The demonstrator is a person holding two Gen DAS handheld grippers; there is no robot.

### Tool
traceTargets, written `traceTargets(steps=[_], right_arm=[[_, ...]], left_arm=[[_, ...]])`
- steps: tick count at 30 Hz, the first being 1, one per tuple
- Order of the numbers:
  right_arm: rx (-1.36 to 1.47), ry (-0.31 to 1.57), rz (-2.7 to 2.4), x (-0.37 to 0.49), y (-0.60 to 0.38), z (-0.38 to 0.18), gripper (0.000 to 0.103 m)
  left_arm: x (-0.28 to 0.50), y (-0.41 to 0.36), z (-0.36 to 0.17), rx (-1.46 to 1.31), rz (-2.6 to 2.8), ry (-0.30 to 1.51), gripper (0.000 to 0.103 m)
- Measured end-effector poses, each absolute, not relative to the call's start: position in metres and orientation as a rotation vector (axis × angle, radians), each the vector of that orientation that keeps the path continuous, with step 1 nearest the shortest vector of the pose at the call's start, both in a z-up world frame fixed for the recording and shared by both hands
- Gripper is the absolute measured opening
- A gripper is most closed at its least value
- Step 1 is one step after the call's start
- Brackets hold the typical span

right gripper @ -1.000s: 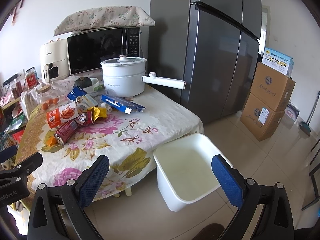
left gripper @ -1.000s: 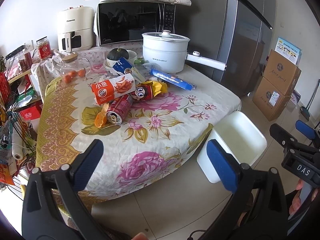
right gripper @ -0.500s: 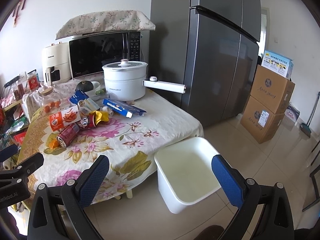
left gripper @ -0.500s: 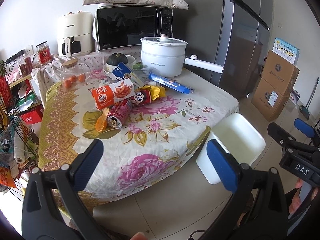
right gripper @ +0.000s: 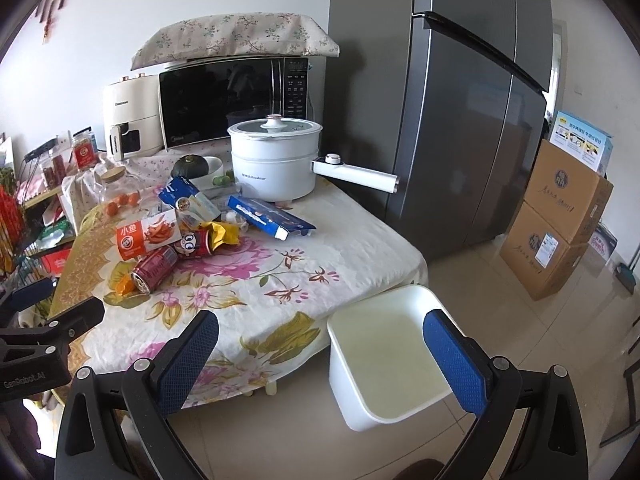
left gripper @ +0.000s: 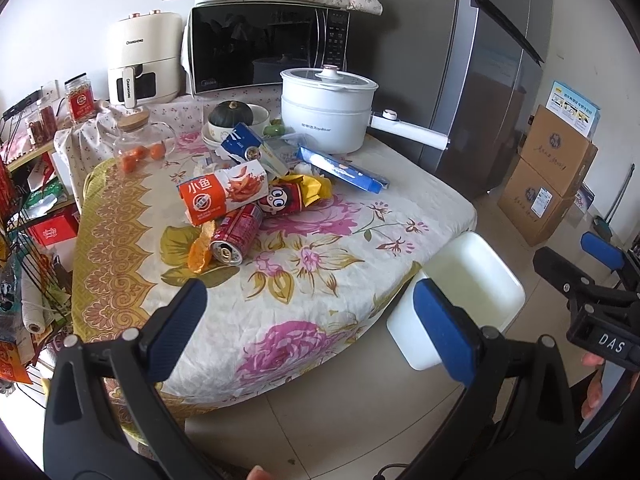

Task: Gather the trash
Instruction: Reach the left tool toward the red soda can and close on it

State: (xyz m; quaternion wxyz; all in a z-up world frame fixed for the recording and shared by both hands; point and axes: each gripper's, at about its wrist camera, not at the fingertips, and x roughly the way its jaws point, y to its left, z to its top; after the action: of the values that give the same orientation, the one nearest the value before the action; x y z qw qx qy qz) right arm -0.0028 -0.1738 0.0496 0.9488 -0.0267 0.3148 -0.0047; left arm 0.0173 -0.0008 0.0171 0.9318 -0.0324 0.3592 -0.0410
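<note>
A heap of trash lies on the floral table (left gripper: 304, 312): an orange snack box (left gripper: 224, 196), a red can (left gripper: 236, 234) on its side, orange peel (left gripper: 200, 252), a red and yellow wrapper (left gripper: 296, 196), and two blue cartons (left gripper: 344, 170). The heap also shows in the right wrist view, with the snack box (right gripper: 146, 234) and can (right gripper: 154, 268). A white bin (right gripper: 384, 356) stands on the floor by the table; it also shows in the left wrist view (left gripper: 472, 292). My left gripper (left gripper: 308, 328) is open and empty, short of the table's near edge. My right gripper (right gripper: 320, 356) is open and empty, above the bin's left rim.
A white pot (left gripper: 328, 110) with a long handle, a microwave (left gripper: 268, 44), an air fryer (left gripper: 142, 60), a glass jar (left gripper: 138, 146) and bowls stand at the table's back. A grey fridge (right gripper: 460, 120) is right of the table. Cardboard boxes (right gripper: 556, 220) are stacked on the floor.
Both grippers have drawn back and risen a little, so the table looks slightly farther away. Both stay open. Nothing on the table has moved.
</note>
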Motion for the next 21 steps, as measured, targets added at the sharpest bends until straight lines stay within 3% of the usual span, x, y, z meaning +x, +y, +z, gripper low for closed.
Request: traceTargets(steps=[21], right_arm=[[-0.098,0.762,0.123,0.094,-0.145,0.064,0.103]], left_arm=[[0.089,0.05,-0.002,-0.06,-0.014,0.892,0.102]])
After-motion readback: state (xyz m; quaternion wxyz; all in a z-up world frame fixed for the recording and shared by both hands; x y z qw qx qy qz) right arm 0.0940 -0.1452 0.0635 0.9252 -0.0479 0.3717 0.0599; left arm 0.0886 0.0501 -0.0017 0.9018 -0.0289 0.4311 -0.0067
